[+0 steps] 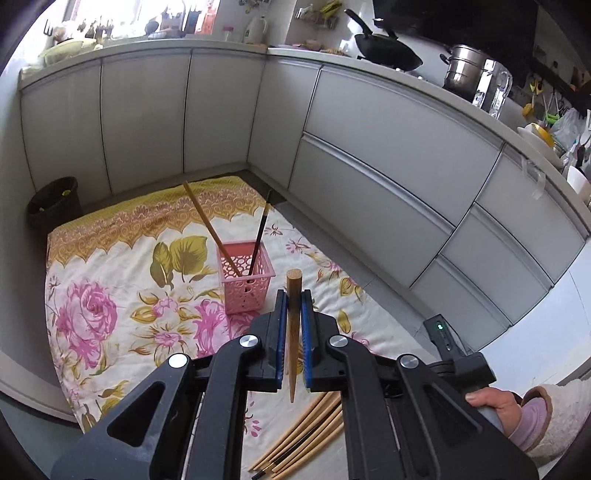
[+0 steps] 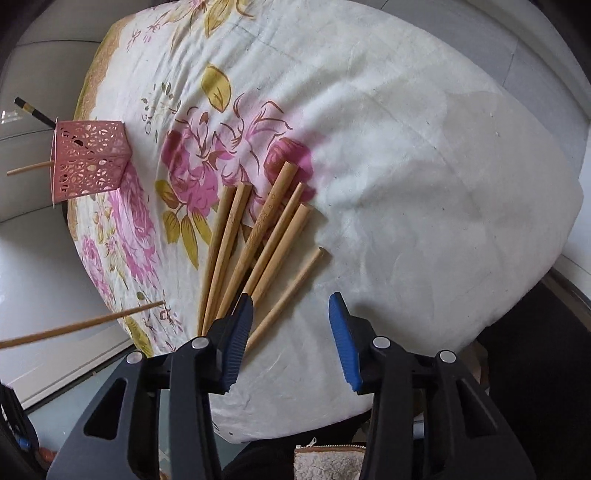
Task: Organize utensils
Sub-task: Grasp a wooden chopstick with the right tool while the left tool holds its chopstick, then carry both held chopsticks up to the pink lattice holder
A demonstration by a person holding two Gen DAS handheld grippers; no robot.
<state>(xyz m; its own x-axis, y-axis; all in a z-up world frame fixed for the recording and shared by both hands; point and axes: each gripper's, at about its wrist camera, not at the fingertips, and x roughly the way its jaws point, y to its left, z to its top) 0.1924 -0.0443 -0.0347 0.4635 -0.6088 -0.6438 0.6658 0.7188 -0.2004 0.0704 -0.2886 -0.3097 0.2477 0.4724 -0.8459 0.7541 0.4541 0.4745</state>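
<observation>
Now left fingers (image 1: 294, 306) clamp chopstick (image 1: 293, 332); right fingers (image 2: 291, 314) wide, holding nothing.

**Kitchen corner in daylight**

Pale grey cabinets (image 1: 388, 155) wrap the corner under a white counter (image 1: 424, 79) that carries a black wok (image 1: 388, 55) and a steel pot (image 1: 461, 72). A bright window (image 1: 122, 18) lights the far side. A dark bin (image 1: 55, 203) stands by a floral cloth (image 1: 110, 295).

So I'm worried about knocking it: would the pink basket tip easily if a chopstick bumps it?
Probably. The pink basket looks thin, perforated and light, on soft quilt. Two leaning chopsticks likely add leverage.
</observation>
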